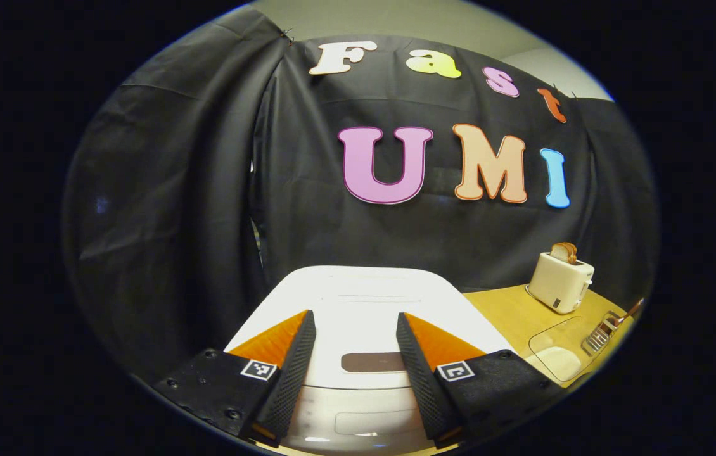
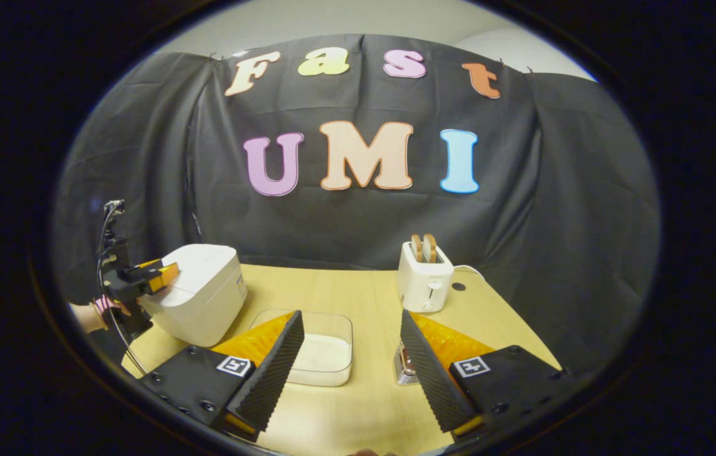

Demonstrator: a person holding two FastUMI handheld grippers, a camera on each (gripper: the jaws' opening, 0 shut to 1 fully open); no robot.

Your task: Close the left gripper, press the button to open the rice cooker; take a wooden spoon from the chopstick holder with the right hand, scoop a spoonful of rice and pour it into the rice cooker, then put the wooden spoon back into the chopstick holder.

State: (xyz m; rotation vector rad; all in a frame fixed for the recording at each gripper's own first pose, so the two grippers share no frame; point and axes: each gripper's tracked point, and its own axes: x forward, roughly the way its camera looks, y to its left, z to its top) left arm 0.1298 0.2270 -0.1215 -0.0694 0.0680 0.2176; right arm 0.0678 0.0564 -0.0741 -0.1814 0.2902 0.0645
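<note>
Rice cooker (image 1: 358,310): white, smooth, rounded box at the table's (image 2: 358,297) left end, lid down; dark oblong button (image 1: 372,362) on its front.
Left gripper (image 1: 355,354): jaws apart, ribbed black pads straddling the button (bring them together first, then press squarely down).
Right gripper (image 2: 351,354): jaws apart, empty, above the clear rice tray (image 2: 323,351).

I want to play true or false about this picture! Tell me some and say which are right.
1. The white rice cooker has its lid shut. True.
2. The left claw is shut. False: its fingers stand apart.
3. The white toaster holds bread. True.
4. The right claw holds a wooden spoon. False: it is open and empty.
5. The clear plastic box of rice sits on the wooden table. True.
</note>
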